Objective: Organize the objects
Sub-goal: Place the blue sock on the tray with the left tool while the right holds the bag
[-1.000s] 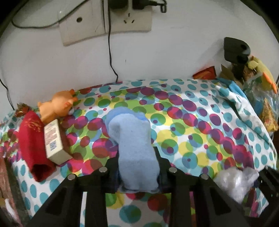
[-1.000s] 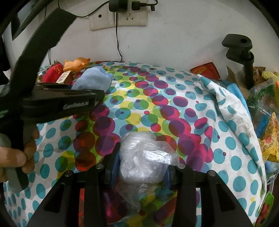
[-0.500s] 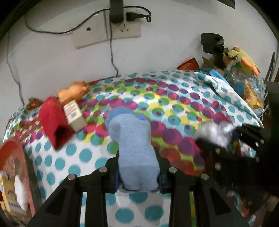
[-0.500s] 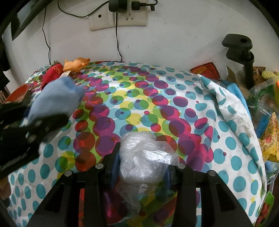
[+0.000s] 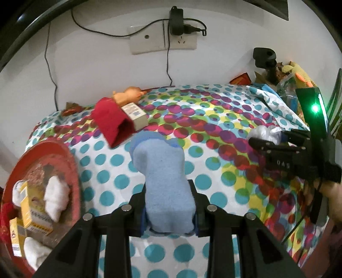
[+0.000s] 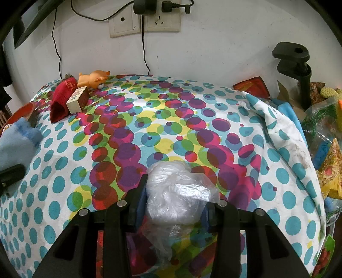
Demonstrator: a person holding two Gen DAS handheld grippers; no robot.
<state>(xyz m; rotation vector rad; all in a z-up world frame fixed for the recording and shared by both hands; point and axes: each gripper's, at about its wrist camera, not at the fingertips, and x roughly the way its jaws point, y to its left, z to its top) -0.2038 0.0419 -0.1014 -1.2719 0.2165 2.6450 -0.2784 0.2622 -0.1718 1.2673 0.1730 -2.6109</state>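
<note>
Your bench [image 6: 192, 102] is spread with a white cloth of teal, magenta and yellow dots, and it stands against a white wall with a socket plate [image 6: 145, 20] and black cables; at its left edge sits a red tray [image 5: 70, 162] holding yellow boxes and white wads; on the far right you have a heap of bags and toys [image 6: 325, 132] beside a black clamp post [image 6: 299, 64]. Your left tongs [image 5: 170, 205] are closed on a light blue sock [image 5: 164, 175], its free end standing up ahead of the pads, clear of the cloth; your right tongs [image 6: 174, 203] grip a crumpled clear plastic bag [image 6: 177, 190], which bulges above the pads and trails down below them onto the cloth. Near the far left corner a red sock [image 6: 63, 100] lies flat, a small cream box [image 6: 78, 99] leaning against it, with an orange toy animal [image 6: 93, 78] just behind both, by the wall; the left wrist view shows your right hand [image 5: 333, 203] on its black handle, a green light [image 5: 314, 109] glowing on it.
</note>
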